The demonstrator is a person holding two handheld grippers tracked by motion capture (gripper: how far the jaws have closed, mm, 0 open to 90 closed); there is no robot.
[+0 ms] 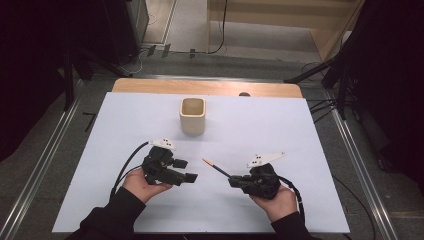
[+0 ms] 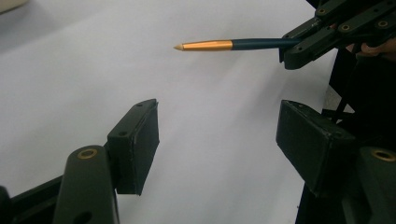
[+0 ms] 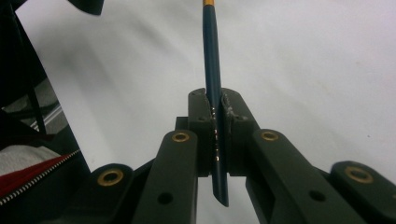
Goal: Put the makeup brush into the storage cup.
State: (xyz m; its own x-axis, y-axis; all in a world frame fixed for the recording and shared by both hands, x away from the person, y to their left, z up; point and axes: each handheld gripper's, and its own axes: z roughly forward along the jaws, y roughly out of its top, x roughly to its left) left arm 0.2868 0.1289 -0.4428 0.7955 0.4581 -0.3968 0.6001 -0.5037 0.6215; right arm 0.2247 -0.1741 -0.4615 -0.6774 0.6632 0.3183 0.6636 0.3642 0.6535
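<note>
A dark blue pen point(image 1: 216, 167) with a gold tapered tip is clamped by its rear end in my right gripper point(image 1: 234, 180), which is shut on it. It points up and left over the white table point(image 1: 280, 130). In the right gripper view the pen point(image 3: 211, 56) runs straight out from between the closed pads of the gripper point(image 3: 217, 100). My left gripper point(image 1: 186, 170) sits open at the left with nothing between its pads. In the left gripper view its jaws stand wide around the gripper's midpoint point(image 2: 217, 126), and the pen point(image 2: 219, 45) hovers beyond them.
A beige square cup point(image 1: 192, 115) stands upright at the middle back of the table, open side up. A strip of wooden tabletop point(image 1: 150, 86) shows behind the white sheet. Metal rails run along both sides of the table on the floor.
</note>
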